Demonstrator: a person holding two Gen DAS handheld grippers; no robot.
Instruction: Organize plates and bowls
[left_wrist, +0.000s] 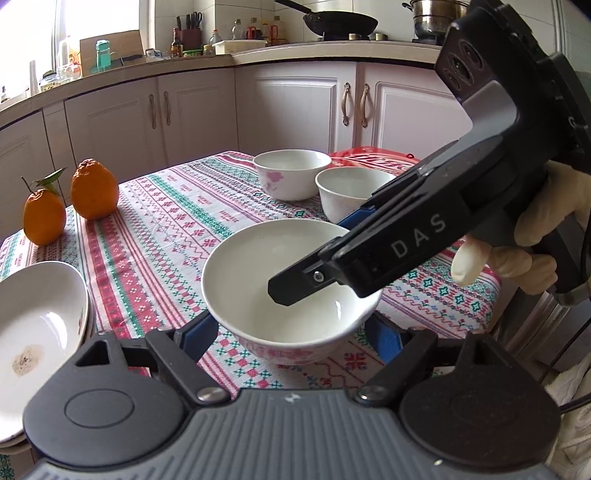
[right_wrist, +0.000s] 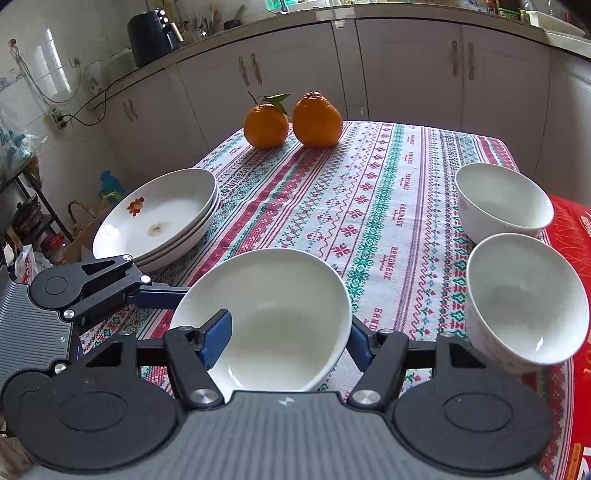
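While both tools sit at the same bowl, I log this as the pick-up step for bowl no. 1, not yet a carry.

Obs:
- Bowl is on the bench, near edge, centre, right way up. From the left wrist view it looks level and resting on the cloth.
- Right hand-held gripper: spread. One finger is inside the bowl and the other outside the rim, so it straddles the wall. There's a clear gap betw. the pads, so no pinch yet, as far as I can judge.
- Left hand-held gripper: spread wide, w/ fingers flanking the bowl low on either side. Can't tell if the pads touch the wall.
- Two more bowls stand to the right, just beside each other.
- Plate stack is at the left edge; top plate has a small stain.
- Two oranges at the far end, out of the way.

Judgement: plates look already grouped; bowls are loose, so approx. halfway.

Next move needs:
1. Close the right pads on the wall, w/ firm grip since the glaze is prob. slick.
2. Clear the left fingers before the lift, else they snag the base.
3. Lift level and carry right.
4. Nest into the nearer bowl, lowering slowly to avoid a rim knock.
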